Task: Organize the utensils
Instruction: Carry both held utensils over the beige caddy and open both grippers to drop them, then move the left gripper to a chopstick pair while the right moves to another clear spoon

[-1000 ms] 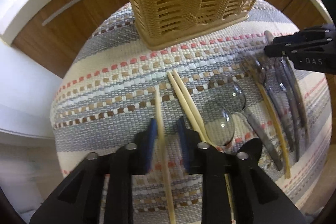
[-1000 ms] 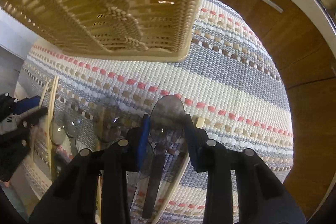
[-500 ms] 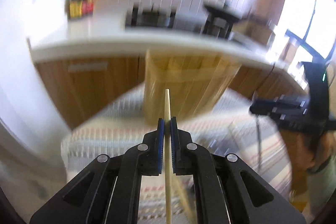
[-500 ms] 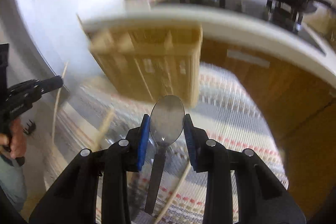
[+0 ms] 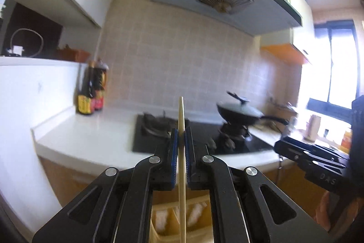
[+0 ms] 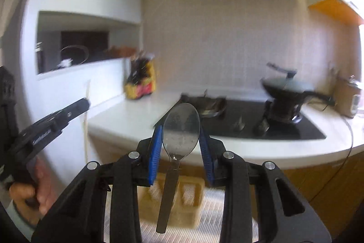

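My left gripper (image 5: 181, 134) is shut on a pale wooden chopstick (image 5: 181, 120) that stands upright between the blue pads and runs down past the frame's bottom. My right gripper (image 6: 181, 129) is shut on a metal spoon (image 6: 180, 126), clamped by the sides of its bowl with the handle hanging down. Both are lifted high and point nearly level at the kitchen counter. The woven utensil basket (image 6: 182, 197) sits below, its open compartments (image 5: 179, 218) showing between the left gripper's arms. In the right wrist view the left gripper (image 6: 85, 104) shows at the left with the chopstick (image 6: 86, 129).
A striped mat (image 6: 209, 220) lies under the basket. Beyond is a white counter (image 5: 91, 136) with sauce bottles (image 5: 91, 95), a black hob (image 5: 204, 136) and a lidded wok (image 5: 238, 113). A hand (image 6: 34, 188) holds the left gripper. The right gripper's body (image 5: 314, 161) crosses the left view's right side.
Both grippers closed on their utensils, the left on a chopstick and the right on the spoon, lifted them off the mat and tilted up from facing down to nearly level.
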Motion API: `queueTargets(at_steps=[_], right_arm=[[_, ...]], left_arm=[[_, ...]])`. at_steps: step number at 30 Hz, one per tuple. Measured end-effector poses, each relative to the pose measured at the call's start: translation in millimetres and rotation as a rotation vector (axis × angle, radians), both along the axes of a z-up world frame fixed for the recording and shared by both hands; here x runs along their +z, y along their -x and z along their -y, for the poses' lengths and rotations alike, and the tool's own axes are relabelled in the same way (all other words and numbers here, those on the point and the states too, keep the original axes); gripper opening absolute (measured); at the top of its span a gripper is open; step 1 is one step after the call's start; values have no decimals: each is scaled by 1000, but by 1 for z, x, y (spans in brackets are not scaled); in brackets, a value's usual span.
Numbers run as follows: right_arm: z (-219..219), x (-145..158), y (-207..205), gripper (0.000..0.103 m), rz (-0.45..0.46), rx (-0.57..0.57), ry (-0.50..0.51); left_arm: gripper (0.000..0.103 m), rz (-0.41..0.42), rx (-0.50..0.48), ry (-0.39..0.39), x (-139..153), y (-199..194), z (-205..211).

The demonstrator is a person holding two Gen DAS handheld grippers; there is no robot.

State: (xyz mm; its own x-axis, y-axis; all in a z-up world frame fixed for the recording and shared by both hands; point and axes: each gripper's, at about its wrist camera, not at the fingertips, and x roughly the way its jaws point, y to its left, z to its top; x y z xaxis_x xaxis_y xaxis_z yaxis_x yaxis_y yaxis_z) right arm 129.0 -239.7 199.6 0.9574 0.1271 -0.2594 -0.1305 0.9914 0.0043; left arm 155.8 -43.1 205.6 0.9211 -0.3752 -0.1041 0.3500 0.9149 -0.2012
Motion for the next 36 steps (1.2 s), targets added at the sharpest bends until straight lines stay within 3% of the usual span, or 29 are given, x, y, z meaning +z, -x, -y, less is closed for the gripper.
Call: queueTargets(at_steps=[6, 10, 16, 24, 28, 30, 31, 32, 36], right_arm=[[2, -33, -46, 30, 49, -136, 13], [5, -58, -69, 30, 11, -156, 18], [4, -92, -78, 30, -31, -155, 28], [6, -97, -67, 31, -66, -122, 18], [7, -93, -53, 47, -91, -87, -4], [10, -90, -44, 55, -102, -69, -31], [11, -88, -40, 55, -110, -56, -44], [12, -85, -37, 55, -116, -52, -51], [16, -75, -17, 55, -149, -45, -81]], left_arm=[[4, 29, 85, 7, -27, -33, 7], [4, 34, 125, -28, -53, -42, 10], [4, 8, 137, -52, -82, -50, 9], [5, -41, 88, -45, -95, -46, -1], [12, -67, 39, -40, -92, -35, -9], [26, -83, 10, -28, -88, -29, -16], [39, -91, -6, -14, -85, -24, -20], [42, -97, -17, 2, -83, -19, -25], [46, -155, -74, 41, -75, -4, -41]])
